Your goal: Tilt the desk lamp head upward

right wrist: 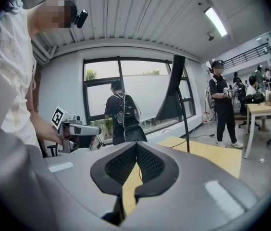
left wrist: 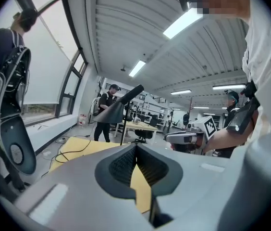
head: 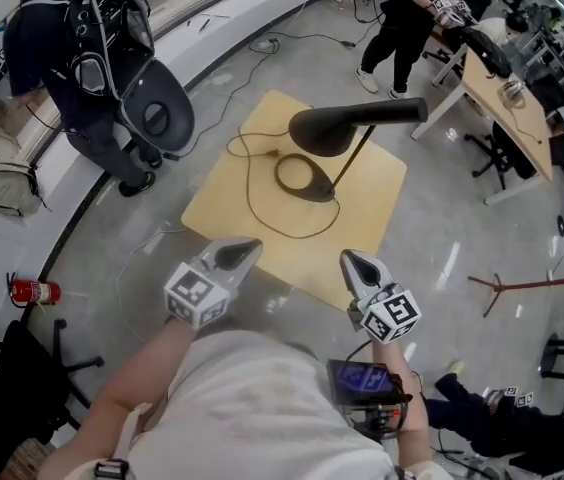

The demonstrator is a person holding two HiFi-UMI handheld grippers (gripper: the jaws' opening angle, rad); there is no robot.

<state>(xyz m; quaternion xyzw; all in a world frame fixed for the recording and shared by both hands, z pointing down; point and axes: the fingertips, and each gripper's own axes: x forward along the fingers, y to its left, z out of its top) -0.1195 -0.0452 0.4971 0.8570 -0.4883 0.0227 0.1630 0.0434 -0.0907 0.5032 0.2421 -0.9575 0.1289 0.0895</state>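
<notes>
Desk lamp point(head: 337, 133) stands on the low yellow table point(head: 222, 203) ahead of me, head point(head: 324, 130) drooping forward over the oval base point(head: 304, 177), cable point(head: 250, 183) looping across the tabletop. My left gripper point(head: 240, 253) and right gripper point(head: 355, 262) both closed, holding nothing, at the table's near edge, apart from the lamp.

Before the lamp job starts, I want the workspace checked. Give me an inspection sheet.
Surface: yellow table, bare wood.
Job's things: desk lamp stands on the table, shade facing down, untouched.
Clutter: nothing seen on the table.
Grippers: left gripper and right gripper both shut, empty, apart from the lamp.
Cables: lamp cable loops across the table.
Surroundings: person with backpack, second person, fire extinguisher, desk.
</notes>
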